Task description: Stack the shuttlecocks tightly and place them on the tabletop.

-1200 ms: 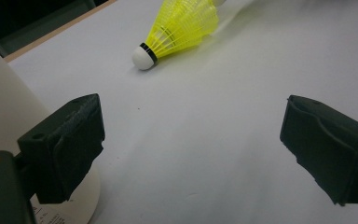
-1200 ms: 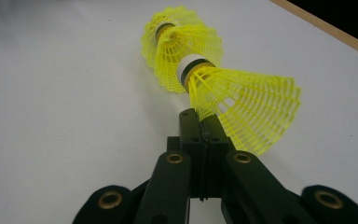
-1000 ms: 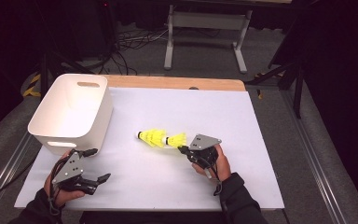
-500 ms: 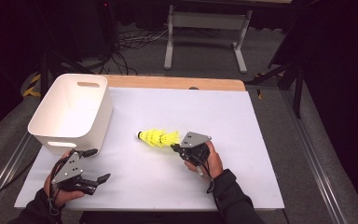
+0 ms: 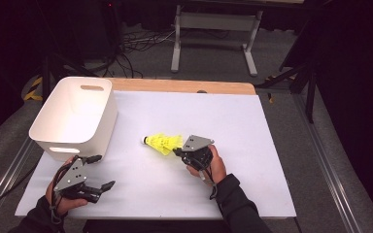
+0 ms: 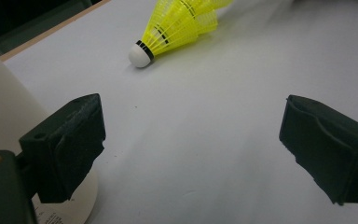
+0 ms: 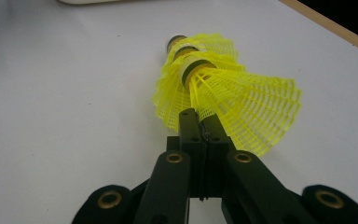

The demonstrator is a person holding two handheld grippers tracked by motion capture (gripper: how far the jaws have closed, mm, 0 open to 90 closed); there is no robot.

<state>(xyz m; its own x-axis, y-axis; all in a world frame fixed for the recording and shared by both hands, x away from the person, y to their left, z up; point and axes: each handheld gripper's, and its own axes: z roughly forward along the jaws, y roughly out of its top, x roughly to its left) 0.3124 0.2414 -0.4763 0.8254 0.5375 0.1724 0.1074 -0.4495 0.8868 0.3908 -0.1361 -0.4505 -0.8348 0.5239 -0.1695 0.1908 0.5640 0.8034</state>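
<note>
A nested stack of yellow plastic shuttlecocks (image 5: 164, 142) lies on its side in the middle of the white table top, white cork end pointing left. My right gripper (image 5: 177, 151) is shut, jaws pressed flat together. In the right gripper view its tips (image 7: 198, 114) lie at the rim of the nearest mesh skirt of the shuttlecocks (image 7: 228, 93); I cannot tell whether any mesh is pinched. My left gripper (image 5: 104, 171) rests at the front left, open and wide, with nothing between its pads (image 6: 70, 140). The shuttlecocks (image 6: 177, 28) lie well ahead of it.
A white plastic bin (image 5: 77, 145) with handle slots stands at the left, just beyond the left gripper; its wall (image 6: 4, 107) shows beside the left jaw. A bare wooden strip (image 5: 184, 86) runs along the table's far edge. Stands and cables sit on the floor behind.
My right hand has slid left across the table, bringing its shut jaws up to the shuttlecocks' skirt. The shuttlecocks have barely shifted. The left hand has stayed put.
</note>
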